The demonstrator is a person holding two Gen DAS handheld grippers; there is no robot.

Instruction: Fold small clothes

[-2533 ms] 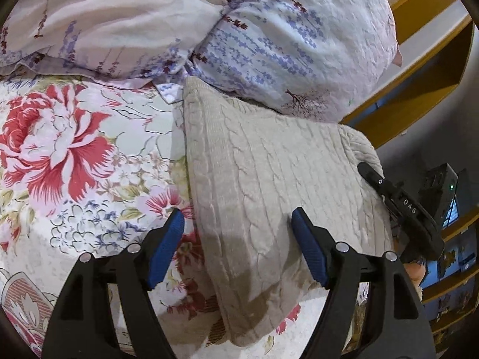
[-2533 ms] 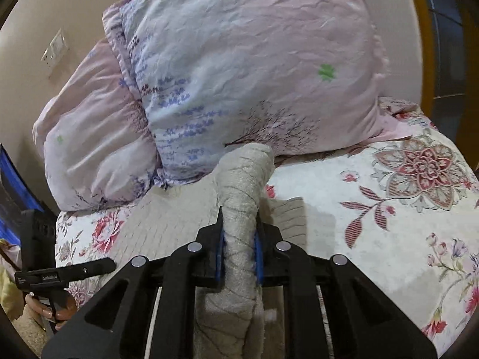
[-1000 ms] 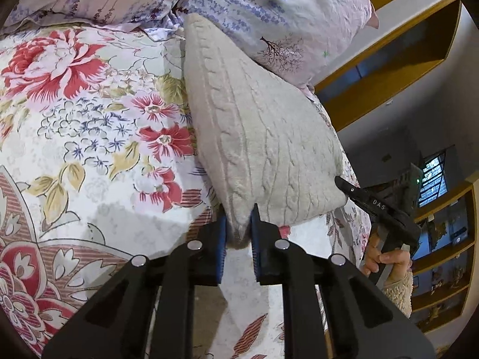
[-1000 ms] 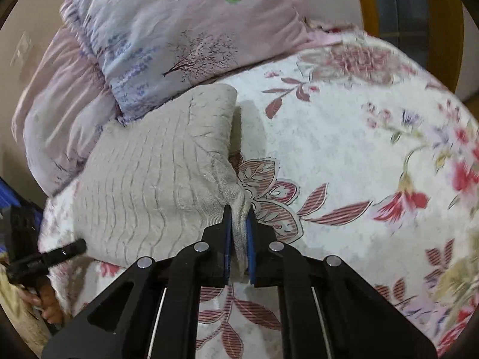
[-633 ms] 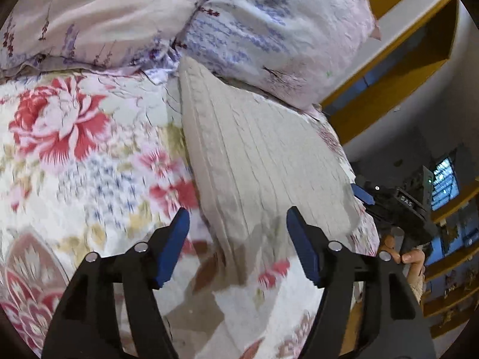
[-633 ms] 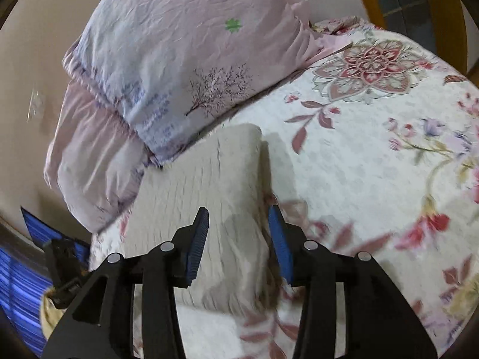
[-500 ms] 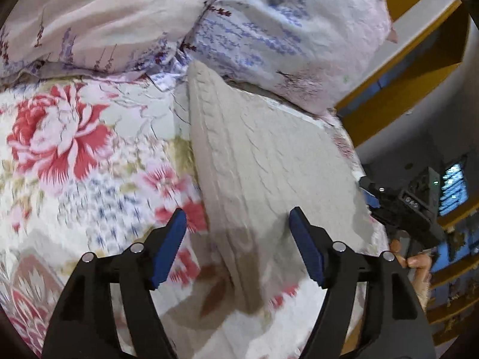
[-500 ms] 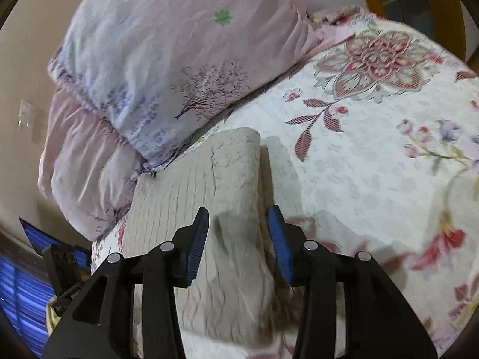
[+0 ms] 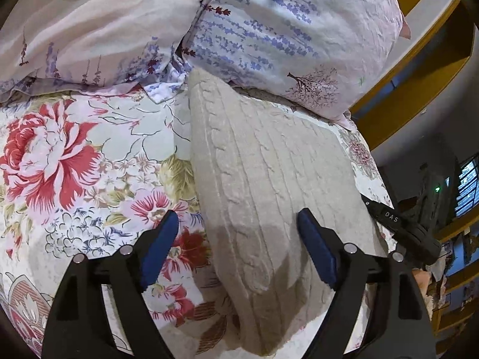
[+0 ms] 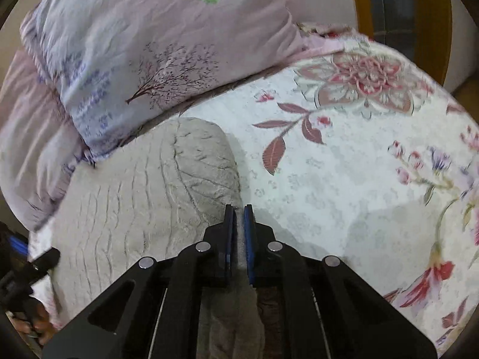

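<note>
Knit sweater (image 9: 269, 185): beige, cable-patterned, folded into a thick rectangular pad. Lies flat on floral bedsheet, far end against lavender-print pillow; right edge rounded by fold.

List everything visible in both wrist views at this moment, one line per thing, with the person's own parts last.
knitted garment: one, beige cable knit, folded, lying on the bedsheet against the pillows.
pillows: two, pale pink and lilac with purple sprigs and a tree print, at the head of the bed.
bedsheet: one, white with red and pink flowers, under everything.
shelves: yellow-brown wood, beyond the bed at the right of the left wrist view.
left gripper: one, black with blue pads, jaws just opened wide, straddling the garment's near corner without pressing it.
right gripper: one, black with blue pads, jaws just closed on the garment's edge.
hand: one, partly seen holding the left gripper's handle.
</note>
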